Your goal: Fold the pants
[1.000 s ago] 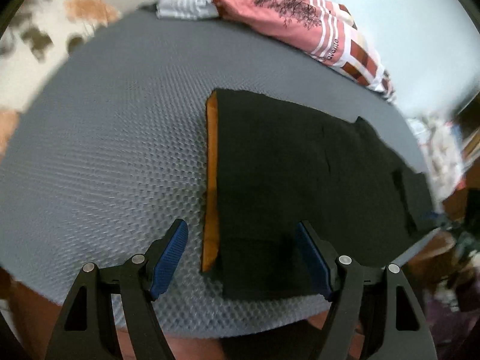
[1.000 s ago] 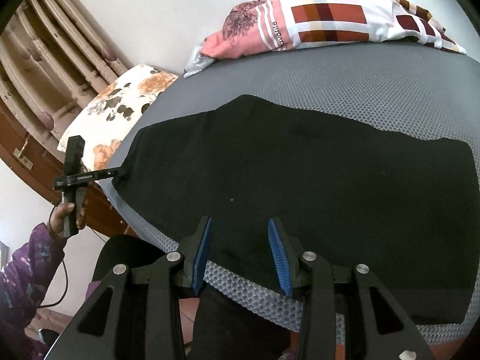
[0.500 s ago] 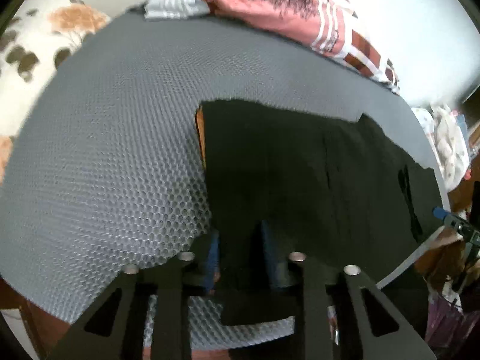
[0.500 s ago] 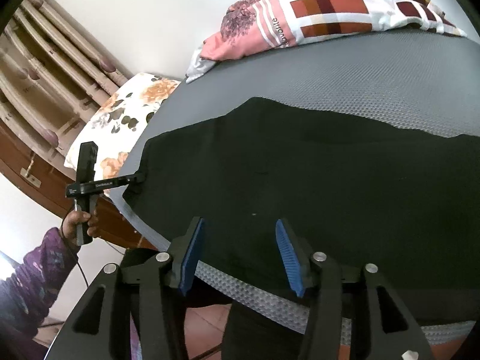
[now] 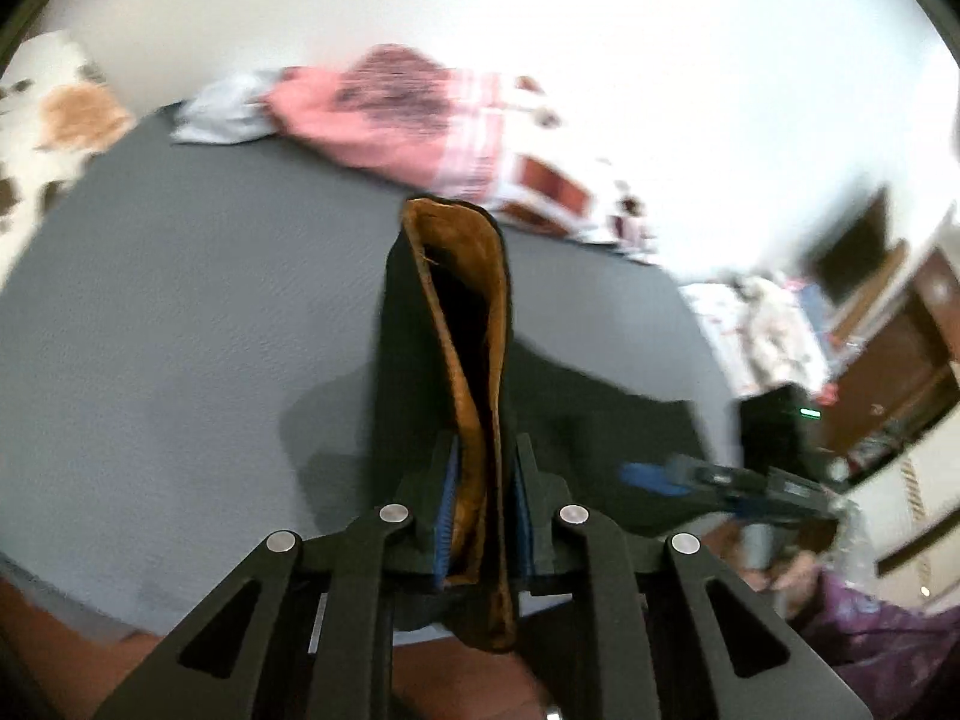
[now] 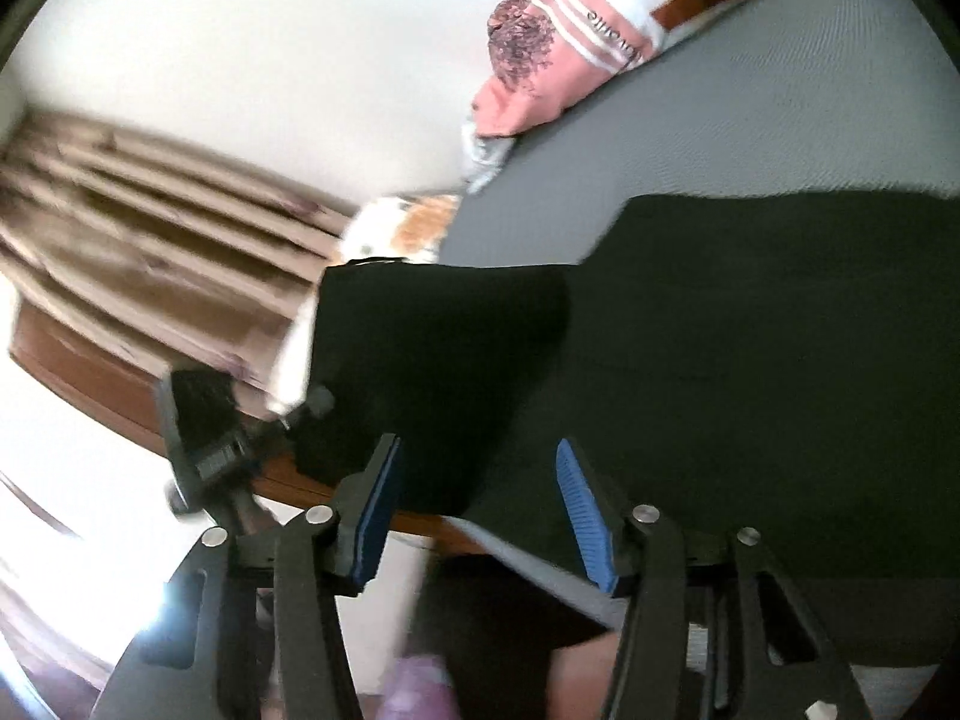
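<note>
Clamping the pants (image 5: pixel 447 324) by their brown-lined hem, the left gripper (image 5: pixel 480 516) holds that end raised off the grey bed (image 5: pixel 180 300) while the rest lies spread on it. At the bed's near edge the right gripper (image 6: pixel 480 510) is opening, its jaws apart over black cloth, pressing nothing. A pink pillow (image 5: pixel 396 102) lies at the far edge, a floral one (image 5: pixel 54 114) beside it.
</note>
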A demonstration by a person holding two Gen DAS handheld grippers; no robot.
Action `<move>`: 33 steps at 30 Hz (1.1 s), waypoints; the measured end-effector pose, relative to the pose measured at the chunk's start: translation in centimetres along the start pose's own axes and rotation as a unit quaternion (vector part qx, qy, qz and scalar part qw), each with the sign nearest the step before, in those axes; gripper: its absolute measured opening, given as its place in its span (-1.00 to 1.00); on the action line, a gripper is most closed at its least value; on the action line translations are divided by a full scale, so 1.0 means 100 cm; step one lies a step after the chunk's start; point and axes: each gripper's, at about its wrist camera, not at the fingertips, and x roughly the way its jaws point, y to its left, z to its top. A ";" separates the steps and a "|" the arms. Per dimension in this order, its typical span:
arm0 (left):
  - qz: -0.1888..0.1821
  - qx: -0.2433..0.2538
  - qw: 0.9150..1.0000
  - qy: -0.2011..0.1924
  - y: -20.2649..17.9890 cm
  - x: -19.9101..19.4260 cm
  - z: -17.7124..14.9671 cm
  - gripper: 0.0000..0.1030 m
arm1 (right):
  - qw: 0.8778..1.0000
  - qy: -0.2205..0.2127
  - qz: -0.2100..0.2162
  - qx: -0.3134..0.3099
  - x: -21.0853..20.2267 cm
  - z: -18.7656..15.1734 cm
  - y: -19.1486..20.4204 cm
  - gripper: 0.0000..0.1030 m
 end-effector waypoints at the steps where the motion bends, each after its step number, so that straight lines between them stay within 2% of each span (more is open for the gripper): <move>1: -0.019 0.005 1.000 0.000 -0.017 0.009 -0.002 -0.67 | 0.999 -0.001 0.028 0.022 0.001 0.002 -0.003 0.14; 3: -0.044 0.013 0.999 0.007 -0.038 0.025 -0.006 -0.81 | 0.994 -0.002 0.083 0.070 0.003 0.005 -0.011 0.26; 5: -0.059 0.023 0.998 0.017 -0.060 0.049 -0.013 -0.83 | 0.988 -0.005 0.112 0.110 0.005 0.008 -0.021 0.37; 7: -0.082 0.021 0.996 0.023 -0.074 0.069 -0.020 -0.83 | 0.984 0.001 0.118 0.132 0.009 0.009 -0.030 0.39; 8: -0.089 0.019 0.995 0.026 -0.077 0.074 -0.022 -0.83 | 0.985 0.008 0.106 0.137 0.012 0.009 -0.031 0.46; 11: -0.084 0.030 0.996 0.008 -0.083 0.070 -0.032 -0.83 | 0.983 0.013 0.096 0.153 0.017 0.003 -0.044 0.46; 12: -0.075 0.032 0.997 -0.002 -0.082 0.064 -0.033 -0.83 | 0.982 0.010 0.096 0.162 0.017 0.001 -0.049 0.46; 15: -0.001 0.056 0.997 -0.044 -0.074 0.037 -0.039 -0.78 | 0.985 0.010 0.069 0.160 0.020 0.002 -0.053 0.46; 16: 0.025 0.058 0.997 -0.053 -0.067 0.030 -0.041 -0.69 | 0.986 0.014 0.056 0.154 0.021 0.002 -0.052 0.46; 19: 0.075 0.048 0.995 -0.051 -0.043 0.023 -0.052 -0.64 | 0.993 0.022 0.014 0.115 0.032 0.002 -0.041 0.45; 21: 0.085 0.030 0.995 -0.042 -0.029 0.025 -0.061 -0.64 | 0.996 0.025 -0.031 0.082 0.041 -0.001 -0.031 0.22; 22: 0.092 0.024 0.995 -0.037 -0.024 0.028 -0.065 -0.64 | 0.996 0.029 -0.053 0.064 0.046 -0.001 -0.027 -0.31; 23: 0.095 0.019 0.995 -0.032 -0.019 0.031 -0.068 -0.64 | 0.995 0.039 -0.074 0.048 0.053 0.000 -0.024 -0.66; 26: 0.090 0.005 0.996 -0.014 -0.013 0.036 -0.073 -0.64 | 0.996 0.038 -0.066 0.052 0.047 0.006 -0.021 -0.74; 29: 0.083 0.013 0.996 -0.023 -0.023 0.027 -0.071 -0.61 | 0.998 0.014 -0.032 0.053 0.018 0.019 -0.008 -0.76; 30: 0.079 0.015 0.996 -0.027 -0.027 0.025 -0.068 -0.46 | 0.998 0.006 -0.026 0.052 0.007 0.024 -0.005 -0.76; 31: 0.074 0.018 0.997 -0.030 -0.033 0.023 -0.066 -0.07 | 0.999 -0.001 -0.023 0.049 -0.006 0.030 -0.003 -0.77; 33: 0.064 0.019 0.997 -0.039 -0.040 0.020 -0.064 0.24 | 0.998 -0.023 -0.034 0.040 -0.044 0.041 -0.003 -0.77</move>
